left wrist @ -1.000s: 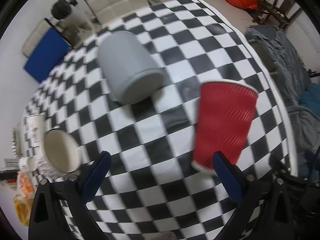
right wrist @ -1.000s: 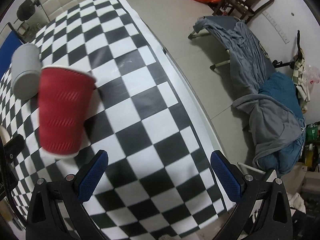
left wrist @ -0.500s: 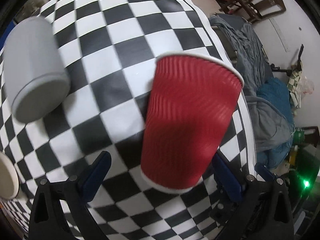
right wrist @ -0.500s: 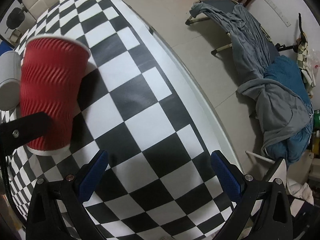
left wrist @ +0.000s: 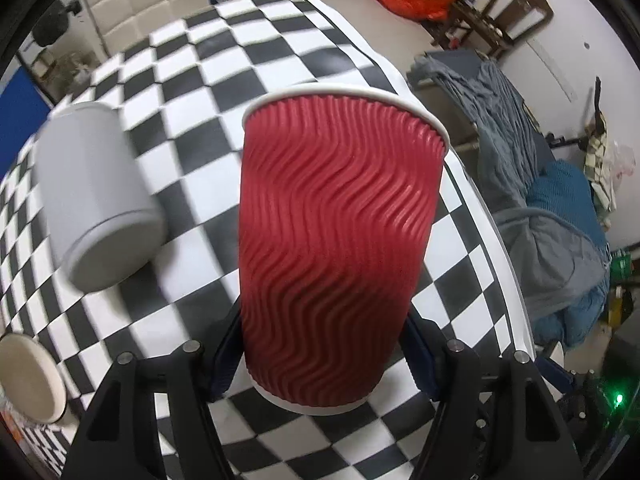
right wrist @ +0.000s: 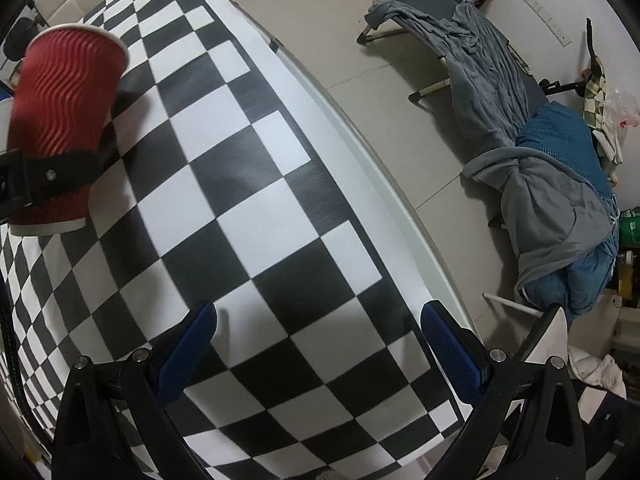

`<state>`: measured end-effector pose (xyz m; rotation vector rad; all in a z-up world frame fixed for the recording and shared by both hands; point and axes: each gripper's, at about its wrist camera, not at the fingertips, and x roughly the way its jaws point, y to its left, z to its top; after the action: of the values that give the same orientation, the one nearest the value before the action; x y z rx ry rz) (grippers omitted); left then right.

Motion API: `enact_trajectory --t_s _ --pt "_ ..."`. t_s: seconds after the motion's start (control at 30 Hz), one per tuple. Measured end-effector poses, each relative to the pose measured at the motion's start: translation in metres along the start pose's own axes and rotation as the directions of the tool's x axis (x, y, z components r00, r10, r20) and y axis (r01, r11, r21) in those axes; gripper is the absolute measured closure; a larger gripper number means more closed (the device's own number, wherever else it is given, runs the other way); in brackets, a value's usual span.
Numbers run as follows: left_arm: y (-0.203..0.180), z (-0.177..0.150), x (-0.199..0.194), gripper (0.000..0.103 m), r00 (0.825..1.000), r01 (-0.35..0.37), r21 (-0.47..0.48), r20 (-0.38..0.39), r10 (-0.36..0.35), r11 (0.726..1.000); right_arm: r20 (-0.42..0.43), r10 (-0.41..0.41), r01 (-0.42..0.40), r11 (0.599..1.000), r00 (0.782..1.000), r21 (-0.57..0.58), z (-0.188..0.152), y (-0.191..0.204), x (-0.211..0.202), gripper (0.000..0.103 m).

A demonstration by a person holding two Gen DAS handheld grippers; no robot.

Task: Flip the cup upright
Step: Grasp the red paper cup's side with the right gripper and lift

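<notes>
While the left gripper [left wrist: 324, 354] pinches the upright red ripple cup [left wrist: 336, 240], the right gripper [right wrist: 318, 344] sits spread wide, cup at its 10 o'clock.

We've got the red ripple cup [left wrist: 336, 236] standing rim-up on the checkered tablecloth [left wrist: 224, 92], with our left gripper [left wrist: 326, 354] pinched on its lower part, one blue pad on each side. A grey cup [left wrist: 98, 208] lies on its side to the left, a white cup [left wrist: 30, 380] at the edge.
</notes>
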<state>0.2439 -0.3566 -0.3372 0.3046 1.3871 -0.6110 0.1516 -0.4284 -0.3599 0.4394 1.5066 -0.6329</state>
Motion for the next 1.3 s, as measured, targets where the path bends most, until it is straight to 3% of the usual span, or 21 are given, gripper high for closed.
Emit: enact_trajectory --t_s 0.27,0.43,0.57,0.67,0.87,0.97,1.3 --pt "0.045 -0.047 -0.044 0.036 0.998 -0.014 -0.134 0.065 0.023 0.991 0.035 0.011 -0.01 0.999 0.999 -0.038 -0.024 0.029 -0.034 0.0" --pt "0.081 -0.101 -0.073 0.036 0.996 -0.017 -0.268 0.084 0.041 0.963 0.04 0.045 -0.042 0.996 0.998 -0.075 -0.054 0.054 -0.053 0.0" --pt "0.119 -0.158 -0.088 0.036 0.997 -0.011 -0.41 0.064 0.041 0.912 0.042 0.071 -0.066 0.99 0.997 -0.123 -0.088 0.091 -0.066 0.0" --pt "0.139 -0.195 -0.093 0.036 0.999 -0.009 -0.517 0.039 0.034 0.856 0.047 0.092 -0.083 0.983 0.995 -0.166 -0.113 0.121 -0.07 0.0" --pt "0.167 -0.249 -0.088 0.036 0.999 -0.021 -0.656 0.016 0.042 0.755 0.044 0.094 -0.079 0.962 0.995 -0.262 -0.157 0.179 -0.062 0.0" --pt "0.175 -0.268 -0.074 0.036 1.0 0.005 -0.711 0.001 -0.005 0.703 0.038 0.086 -0.072 0.956 0.996 -0.285 -0.17 0.196 -0.056 0.0" --pt "0.174 -0.274 -0.04 0.035 0.997 -0.009 -0.699 -0.066 -0.052 0.715 0.04 0.043 -0.029 0.953 0.998 -0.3 -0.173 0.209 -0.048 0.0"
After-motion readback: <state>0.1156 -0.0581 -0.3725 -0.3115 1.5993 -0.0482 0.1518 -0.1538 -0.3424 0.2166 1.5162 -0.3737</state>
